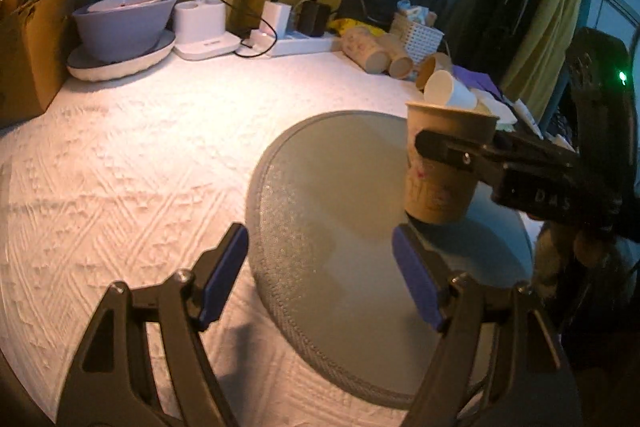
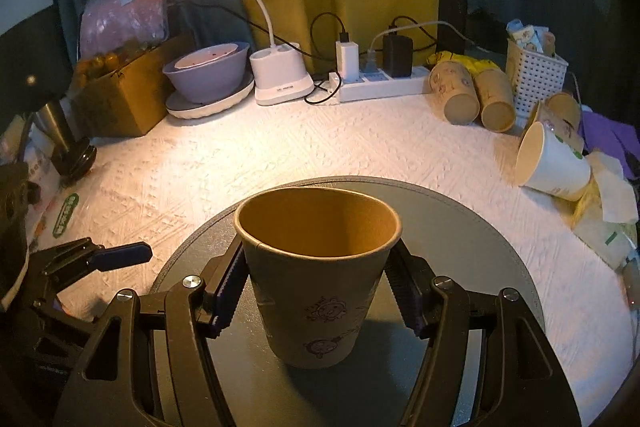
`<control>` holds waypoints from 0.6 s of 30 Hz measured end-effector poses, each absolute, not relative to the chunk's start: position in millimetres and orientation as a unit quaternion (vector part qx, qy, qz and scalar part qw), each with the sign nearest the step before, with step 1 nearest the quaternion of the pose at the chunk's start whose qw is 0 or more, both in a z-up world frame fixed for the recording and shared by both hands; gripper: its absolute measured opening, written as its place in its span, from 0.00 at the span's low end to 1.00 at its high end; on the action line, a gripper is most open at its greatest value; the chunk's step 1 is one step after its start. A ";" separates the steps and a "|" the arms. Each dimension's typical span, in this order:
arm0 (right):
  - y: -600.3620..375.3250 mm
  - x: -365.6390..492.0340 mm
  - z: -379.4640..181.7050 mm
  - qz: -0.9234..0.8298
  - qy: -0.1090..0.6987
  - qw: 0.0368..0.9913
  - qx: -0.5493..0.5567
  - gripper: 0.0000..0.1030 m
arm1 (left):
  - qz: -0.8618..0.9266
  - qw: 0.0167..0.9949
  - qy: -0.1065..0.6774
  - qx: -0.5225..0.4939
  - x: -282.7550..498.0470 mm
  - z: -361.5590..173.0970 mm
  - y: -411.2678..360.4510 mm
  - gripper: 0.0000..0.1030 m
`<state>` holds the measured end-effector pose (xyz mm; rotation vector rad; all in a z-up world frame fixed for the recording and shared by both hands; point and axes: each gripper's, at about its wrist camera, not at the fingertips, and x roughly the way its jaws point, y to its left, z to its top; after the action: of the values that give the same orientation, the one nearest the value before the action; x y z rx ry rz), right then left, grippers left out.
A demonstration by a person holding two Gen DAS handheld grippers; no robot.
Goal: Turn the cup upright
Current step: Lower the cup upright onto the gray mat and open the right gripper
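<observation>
A brown paper cup (image 2: 316, 275) with printed cartoon figures stands upright, mouth up, on a round grey mat (image 2: 472, 235). My right gripper (image 2: 316, 295) is shut on the cup, its fingers pressed against both sides just below the rim. In the left wrist view the same cup (image 1: 440, 163) stands at the mat's (image 1: 320, 195) right side with the right gripper's finger across it. My left gripper (image 1: 320, 275) is open and empty, low over the mat's near left part, a little short of the cup.
Several paper cups (image 2: 476, 95) lie on their sides at the back right beside a white basket (image 2: 534, 79). A white cup (image 2: 552, 163) lies nearer. A power strip (image 2: 380, 85), lamp base (image 2: 282, 79), stacked bowls (image 2: 208, 75) and cardboard box (image 2: 124, 99) line the back.
</observation>
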<state>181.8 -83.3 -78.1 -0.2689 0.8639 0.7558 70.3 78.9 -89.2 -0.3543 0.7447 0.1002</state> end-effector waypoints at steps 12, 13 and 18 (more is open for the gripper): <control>-98.8 159.3 -76.0 0.345 0.397 0.841 -0.128 0.66 | 0.053 0.916 0.360 -0.167 66.6 -87.1 70.1 0.74; -99.7 157.4 -76.2 0.342 0.396 0.842 -0.129 0.66 | 0.054 0.916 0.360 -0.167 65.8 -87.4 69.5 0.75; -105.1 147.0 -75.4 0.339 0.393 0.843 -0.136 0.72 | 0.064 0.919 0.352 -0.168 56.9 -82.1 67.2 0.80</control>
<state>147.0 -105.1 -75.4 -0.2873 0.8308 0.7168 56.9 67.2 -82.1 -0.3445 0.7231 0.1324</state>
